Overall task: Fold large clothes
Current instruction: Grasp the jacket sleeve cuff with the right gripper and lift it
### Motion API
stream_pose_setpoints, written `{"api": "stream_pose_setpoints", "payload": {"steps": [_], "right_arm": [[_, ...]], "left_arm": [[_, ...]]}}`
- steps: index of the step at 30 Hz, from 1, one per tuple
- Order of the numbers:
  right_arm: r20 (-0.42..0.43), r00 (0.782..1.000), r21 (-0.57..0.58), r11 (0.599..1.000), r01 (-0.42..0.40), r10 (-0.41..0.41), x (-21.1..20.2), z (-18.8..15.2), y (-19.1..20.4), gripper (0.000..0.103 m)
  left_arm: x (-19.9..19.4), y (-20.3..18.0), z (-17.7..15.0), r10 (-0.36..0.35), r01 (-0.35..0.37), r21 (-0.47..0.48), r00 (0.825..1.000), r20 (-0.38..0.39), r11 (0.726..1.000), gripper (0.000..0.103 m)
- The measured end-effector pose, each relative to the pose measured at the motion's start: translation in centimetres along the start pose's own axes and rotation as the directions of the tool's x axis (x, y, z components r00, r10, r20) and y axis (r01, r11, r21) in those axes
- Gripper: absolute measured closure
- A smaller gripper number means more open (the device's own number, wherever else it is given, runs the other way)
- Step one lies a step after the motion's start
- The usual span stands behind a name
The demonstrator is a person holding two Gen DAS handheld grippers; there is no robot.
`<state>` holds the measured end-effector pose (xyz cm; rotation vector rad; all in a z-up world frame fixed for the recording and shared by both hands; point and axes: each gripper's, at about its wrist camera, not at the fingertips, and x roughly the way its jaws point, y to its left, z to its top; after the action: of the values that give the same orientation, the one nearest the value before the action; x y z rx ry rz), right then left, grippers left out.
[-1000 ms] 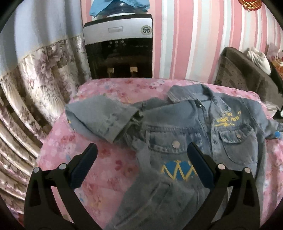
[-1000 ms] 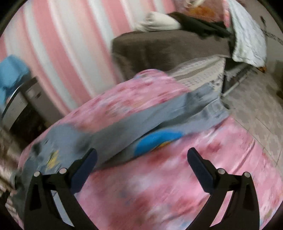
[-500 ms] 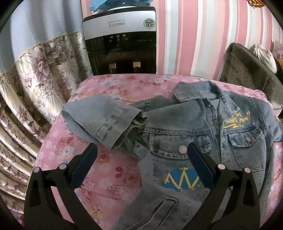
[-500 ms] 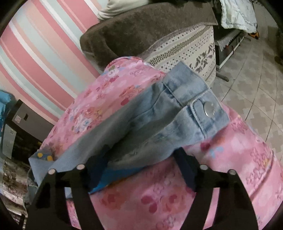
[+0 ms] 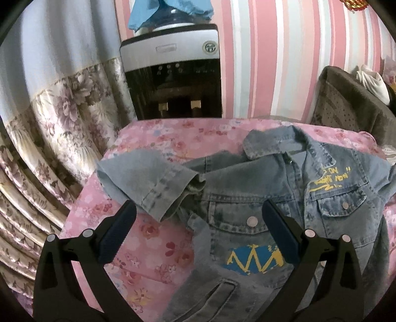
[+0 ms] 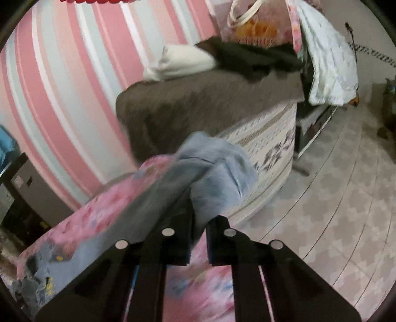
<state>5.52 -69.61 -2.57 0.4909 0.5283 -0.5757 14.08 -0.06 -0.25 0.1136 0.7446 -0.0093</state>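
Over the jacket (image 5: 284, 198) front | left gripper (image 5: 198, 228) spread, empty, as a second ago | right gripper (image 6: 198, 237) was wide, now pinched on sleeve (image 6: 217, 168), seemingly lifted (blurred) | jacket flat on pink cloth (image 5: 153, 237) | far sleeve fold starting | dispenser (image 5: 173, 74) beyond jacket

Water dispenser (image 5: 170, 71) stands against the pink-and-white striped wall (image 5: 267, 62), directly behind the pink floral bedcover (image 5: 158, 237). Blue cloth (image 5: 170, 10) lies on top of the dispenser. Floral curtain (image 5: 57, 119) hangs to the left of the dispenser. Brown-covered sofa (image 6: 198, 104) stands to the right of the dispenser, carrying a white bundle (image 6: 180, 63) and dark clothing (image 6: 255, 59). Tiled floor (image 6: 334, 198) extends beyond the sofa.
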Motion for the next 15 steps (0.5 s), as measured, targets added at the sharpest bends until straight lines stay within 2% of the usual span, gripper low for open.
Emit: {"api": "stream_pose_setpoints", "payload": {"steps": [2, 4, 7, 9, 10, 12, 15], "right_arm": [[0.015, 0.999, -0.013, 0.999, 0.038, -0.038, 0.3, 1.4, -0.2, 0.095], [-0.003, 1.0, -0.021, 1.0, -0.021, 0.021, 1.1, 2.1, -0.1, 0.095], [-0.007, 0.996, -0.21, 0.974, 0.089, -0.092, 2.2, 0.9, 2.7, 0.095], [-0.036, 0.993, -0.225, 0.969, 0.105, -0.116, 3.0, 0.5, 2.6, 0.094], [-0.066, 0.991, -0.188, 0.977, 0.099, -0.113, 3.4, 0.4, 1.7, 0.093], [-0.146, 0.987, -0.02, 0.998, 0.06, -0.062, 4.0, 0.2, -1.8, 0.088], [-0.196, 0.981, 0.192, 0.981, 0.034, 0.005, 3.5, -1.1, -6.1, 0.08]], "left_arm": [[-0.1, -0.4, 0.5, 0.015, -0.015, 0.014, 1.0, 0.015, 1.0, 0.003], [0.2, -0.7, 1.1, 0.028, -0.029, 0.023, 0.999, 0.026, 0.999, 0.003], [0.7, -0.7, 1.5, -0.002, 0.002, 0.015, 1.0, 0.009, 1.0, 0.003], [0.8, -0.7, 1.5, -0.014, 0.014, 0.017, 1.0, 0.006, 1.0, 0.003], [0.9, -0.8, 1.4, -0.011, 0.011, 0.026, 1.0, 0.006, 1.0, 0.003], [0.8, -0.9, 1.1, 0.002, -0.002, 0.043, 1.0, 0.006, 0.999, 0.003], [0.8, -0.5, 0.5, 0.023, -0.023, 0.062, 1.0, 0.006, 0.998, 0.003]]}}
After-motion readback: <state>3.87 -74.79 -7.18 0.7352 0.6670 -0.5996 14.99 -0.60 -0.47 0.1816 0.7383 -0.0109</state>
